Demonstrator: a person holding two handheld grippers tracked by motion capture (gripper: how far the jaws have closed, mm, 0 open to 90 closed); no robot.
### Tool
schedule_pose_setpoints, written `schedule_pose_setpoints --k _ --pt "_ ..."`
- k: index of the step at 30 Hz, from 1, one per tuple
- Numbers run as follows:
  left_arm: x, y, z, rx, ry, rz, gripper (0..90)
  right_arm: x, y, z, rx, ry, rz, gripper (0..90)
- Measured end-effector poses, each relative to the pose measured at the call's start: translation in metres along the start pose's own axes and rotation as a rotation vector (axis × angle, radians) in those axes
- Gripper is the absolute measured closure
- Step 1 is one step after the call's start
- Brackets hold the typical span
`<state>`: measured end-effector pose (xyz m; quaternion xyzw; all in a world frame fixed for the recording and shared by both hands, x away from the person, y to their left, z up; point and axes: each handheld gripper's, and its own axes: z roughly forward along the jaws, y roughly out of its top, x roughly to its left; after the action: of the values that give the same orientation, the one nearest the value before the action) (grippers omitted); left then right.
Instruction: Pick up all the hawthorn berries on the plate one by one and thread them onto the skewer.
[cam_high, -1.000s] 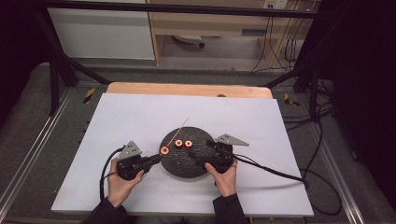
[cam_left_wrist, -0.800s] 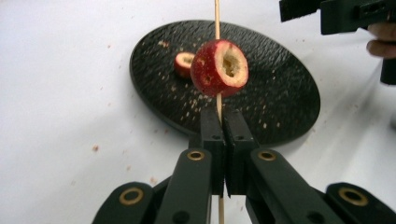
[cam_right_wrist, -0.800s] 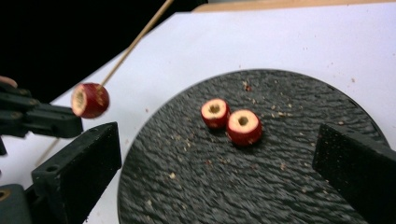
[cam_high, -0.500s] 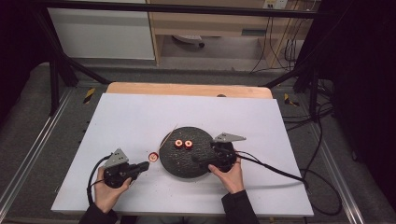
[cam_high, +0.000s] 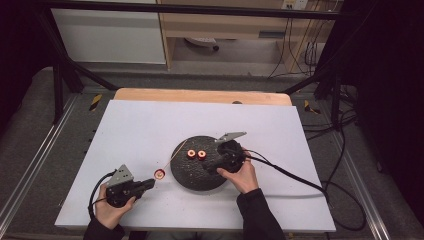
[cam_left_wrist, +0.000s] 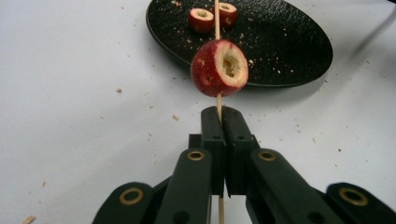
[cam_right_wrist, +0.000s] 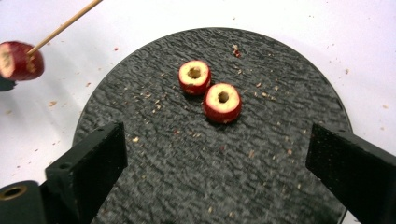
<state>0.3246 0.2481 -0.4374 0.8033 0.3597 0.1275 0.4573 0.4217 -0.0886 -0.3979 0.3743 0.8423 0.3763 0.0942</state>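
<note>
From above, the left gripper (cam_high: 149, 184) has drawn back off the plate (cam_high: 200, 175), carrying a skewer (cam_high: 170, 159) with one fruit (cam_high: 159, 174) threaded; two remain for threading. Its own view shows jaws clamped on the skewer. The right gripper (cam_right_wrist: 219, 172) gapes empty over the crumb-strewn plate on a white table (cam_high: 150, 125); shelving beyond.

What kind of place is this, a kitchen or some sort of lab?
Most likely a lab or recording workspace, not a kitchen: a white table framed by dark metal struts, loose cables trailing across the floor, and a person working handheld grippers over a black plate.
</note>
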Motion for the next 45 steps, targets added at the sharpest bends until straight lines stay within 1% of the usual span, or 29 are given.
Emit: schedule_pose_setpoints --k 2,6,9,12,15,17,19,20,23,26,31,37,45 --pt "0.0 -0.001 0.0 0.0 -0.001 0.002 88.2 -0.001 0.006 0.004 0.027 -0.005 -0.011 7.8" --pt "0.001 -0.001 0.001 0.007 -0.002 0.002 88.2 -0.001 0.019 0.014 0.09 -0.004 -0.053 9.9" --pt "0.001 -0.002 0.001 0.005 -0.001 -0.002 88.2 -0.001 0.026 0.022 0.13 -0.006 -0.068 10.8" --pt "0.002 -0.002 0.002 0.01 -0.001 -0.001 88.2 -0.002 0.031 0.032 0.16 -0.004 -0.083 13.6" --pt "0.002 -0.003 0.003 0.013 -0.002 0.001 88.2 -0.004 0.035 0.04 0.19 -0.001 -0.121 16.9" --pt "0.001 -0.003 0.003 0.015 -0.001 0.005 88.2 -0.005 0.038 0.044 0.209 0.001 -0.136 18.7" --pt "0.001 -0.003 0.003 0.016 -0.002 0.005 88.2 -0.007 0.04 0.047 0.231 0.011 -0.14 20.6" --pt "0.002 -0.003 0.003 0.017 -0.002 0.005 88.2 -0.007 0.041 0.049 0.237 0.013 -0.14 21.8" --pt "0.002 -0.003 0.004 0.018 -0.003 0.002 88.2 -0.009 0.044 0.052 0.25 0.023 -0.167 25.6" --pt "0.002 -0.003 0.004 0.021 -0.004 0.005 88.2 -0.01 0.045 0.056 0.264 0.047 -0.186 29.5" --pt "0.001 -0.003 0.005 0.024 -0.005 0.006 88.2 -0.012 0.046 0.062 0.286 0.056 -0.211 35.8" --pt "0.002 -0.003 0.006 0.025 -0.005 0.005 88.2 -0.014 0.046 0.066 0.301 0.068 -0.225 45.4" --pt "0.002 -0.003 0.006 0.026 -0.004 0.008 88.2 -0.016 0.045 0.069 0.322 0.083 -0.234 54.4"
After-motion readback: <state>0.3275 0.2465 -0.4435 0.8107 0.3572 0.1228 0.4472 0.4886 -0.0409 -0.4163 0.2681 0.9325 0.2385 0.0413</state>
